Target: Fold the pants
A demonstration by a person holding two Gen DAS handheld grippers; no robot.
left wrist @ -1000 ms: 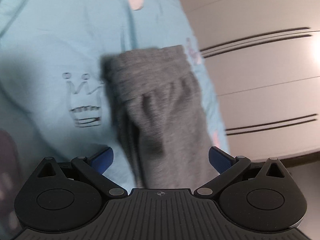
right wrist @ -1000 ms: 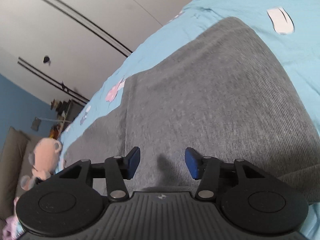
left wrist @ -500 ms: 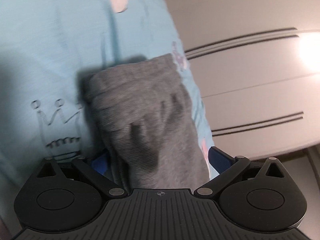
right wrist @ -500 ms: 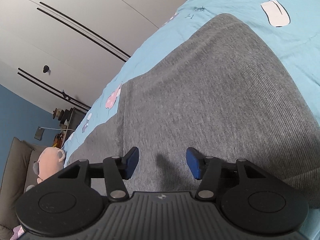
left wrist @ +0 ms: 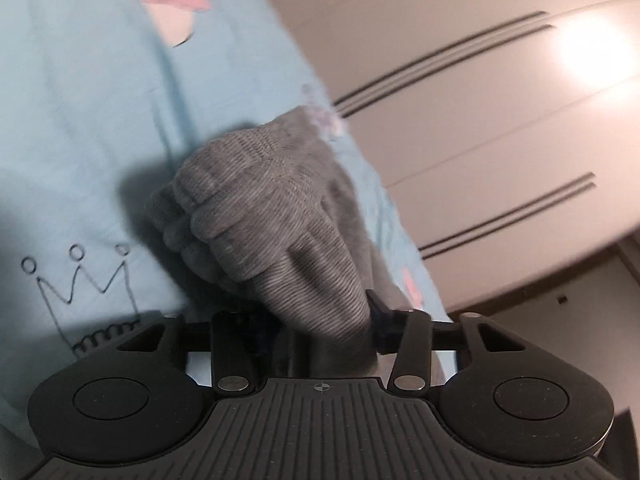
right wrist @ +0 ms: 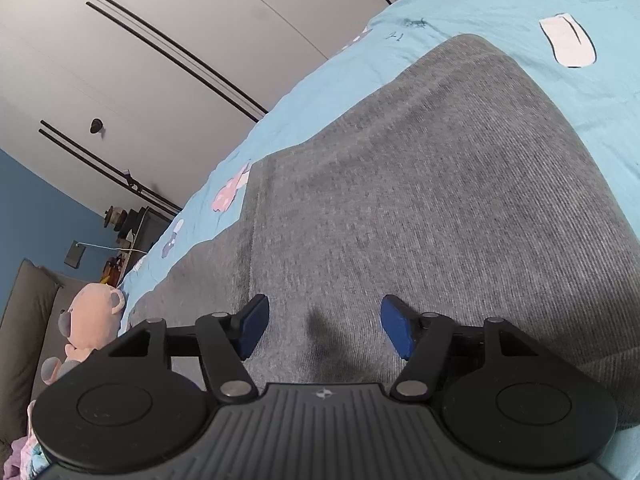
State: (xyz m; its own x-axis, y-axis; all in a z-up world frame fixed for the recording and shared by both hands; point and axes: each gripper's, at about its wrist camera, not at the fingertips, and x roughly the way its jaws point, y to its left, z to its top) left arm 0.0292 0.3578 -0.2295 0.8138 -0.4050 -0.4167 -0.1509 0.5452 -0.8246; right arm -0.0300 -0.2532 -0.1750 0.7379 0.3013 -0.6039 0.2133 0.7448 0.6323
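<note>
The grey knit pants (left wrist: pixel 264 216) lie on a light blue bedsheet (left wrist: pixel 80 120). In the left wrist view the leg end with its ribbed cuff is bunched up, and my left gripper (left wrist: pixel 320 332) is shut on that bunched fabric, which hides its left finger. In the right wrist view the broad part of the pants (right wrist: pixel 420 200) lies flat on the bed. My right gripper (right wrist: pixel 324 330) is open, with its blue pads just above the flat cloth and holding nothing.
The bed edge runs along a white wardrobe wall (right wrist: pixel 160 40) with dark grooves, also shown in the left wrist view (left wrist: pixel 480 120). A pink plush toy (right wrist: pixel 90 320) sits on a grey sofa (right wrist: pixel 24 320) at left. The sheet (right wrist: pixel 520 8) has printed patches.
My left gripper has closed from wide open onto the pants leg end, and the cloth has bunched up. My right gripper has stayed open over the flat pants, shifting slightly.
</note>
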